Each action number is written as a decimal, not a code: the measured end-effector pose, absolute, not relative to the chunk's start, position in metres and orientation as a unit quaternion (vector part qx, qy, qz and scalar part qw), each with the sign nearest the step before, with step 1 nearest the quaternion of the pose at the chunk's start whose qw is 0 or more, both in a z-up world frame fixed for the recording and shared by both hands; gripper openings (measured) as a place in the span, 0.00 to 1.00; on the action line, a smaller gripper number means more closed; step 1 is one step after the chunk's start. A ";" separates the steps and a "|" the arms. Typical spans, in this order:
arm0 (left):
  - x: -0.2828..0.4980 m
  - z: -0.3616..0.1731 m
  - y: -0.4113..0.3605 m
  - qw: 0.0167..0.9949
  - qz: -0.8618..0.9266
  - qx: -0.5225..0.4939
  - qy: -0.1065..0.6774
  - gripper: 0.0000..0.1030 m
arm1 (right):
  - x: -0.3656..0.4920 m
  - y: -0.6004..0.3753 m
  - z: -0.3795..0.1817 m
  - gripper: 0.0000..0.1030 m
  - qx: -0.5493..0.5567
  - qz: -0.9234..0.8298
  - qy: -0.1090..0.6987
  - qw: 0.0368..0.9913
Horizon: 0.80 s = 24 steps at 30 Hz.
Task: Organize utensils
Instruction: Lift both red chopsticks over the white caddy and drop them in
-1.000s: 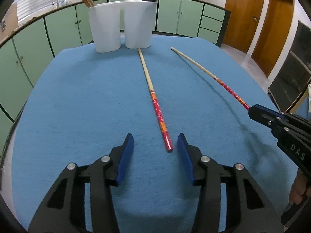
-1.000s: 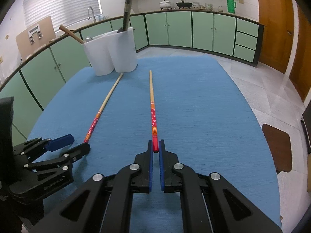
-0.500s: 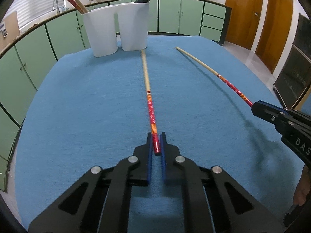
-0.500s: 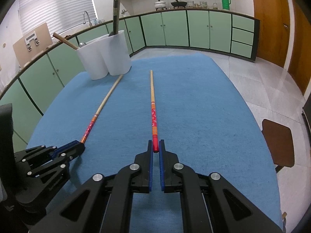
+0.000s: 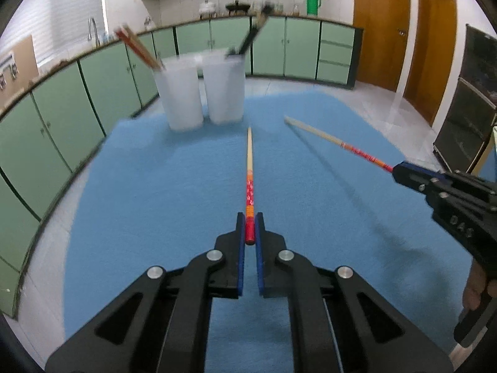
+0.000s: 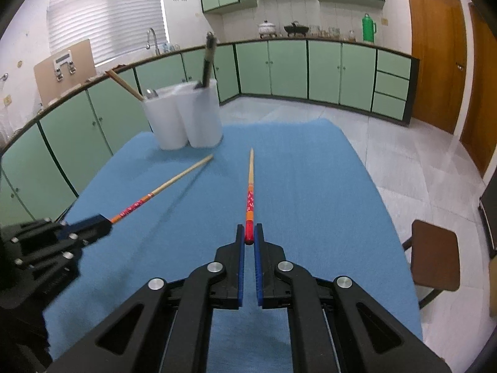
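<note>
Kitchen, blue-covered bench (image 5: 139, 202). Both chopsticks, flat a second ago, now lifted clear, shadows beneath; pickup done, drop-in next. Left tool (image 5: 249, 228), just shut, clamps left chopstick (image 5: 249, 168); right tool (image 6: 249, 233) clamps right chopstick (image 6: 250, 183). Both near white holder (image 6: 183, 118), long axes and tips pointing toward it.

Desk cloth (image 5: 155, 202) is showing plain blue. Both chopsticks (image 5: 249, 168) (image 6: 250, 183) are running pale wood into orange bands and red with white specks. Holder cups (image 6: 183, 118) are looking white. Gripper pads (image 5: 239, 248) blue, bodies black. Cabinets (image 6: 323, 68) are reading light green.
</note>
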<state>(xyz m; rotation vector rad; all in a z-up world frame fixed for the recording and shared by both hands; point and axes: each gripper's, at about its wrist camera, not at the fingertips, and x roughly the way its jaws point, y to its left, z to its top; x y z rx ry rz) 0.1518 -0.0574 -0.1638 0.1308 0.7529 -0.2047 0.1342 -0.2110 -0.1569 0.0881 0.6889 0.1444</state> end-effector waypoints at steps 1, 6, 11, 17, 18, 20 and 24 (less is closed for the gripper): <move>0.150 -0.158 -0.057 0.925 -0.101 0.062 0.361 0.05 | 0.133 -0.211 -0.152 0.06 0.042 0.072 0.333 0.939; 0.139 -0.119 -0.052 0.940 -0.108 0.055 0.319 0.05 | 0.130 -0.208 -0.129 0.06 0.040 0.083 0.314 0.945; 0.135 -0.087 -0.051 0.949 -0.116 0.043 0.288 0.05 | 0.129 -0.201 -0.102 0.06 0.029 0.094 0.291 0.952; 0.135 -0.051 -0.046 0.959 -0.127 0.036 0.251 0.05 | 0.133 -0.198 -0.066 0.06 0.025 0.118 0.263 0.957; 0.136 -0.045 -0.046 0.959 -0.130 0.037 0.248 0.05 | 0.135 -0.197 -0.060 0.06 0.023 0.121 0.260 0.958; 0.137 -0.035 -0.045 0.961 -0.131 0.043 0.240 0.05 | 0.141 -0.197 -0.044 0.06 0.024 0.132 0.255 0.958; 0.138 -0.011 -0.043 0.965 -0.131 0.060 0.221 0.05 | 0.154 -0.199 -0.022 0.06 0.031 0.148 0.252 0.956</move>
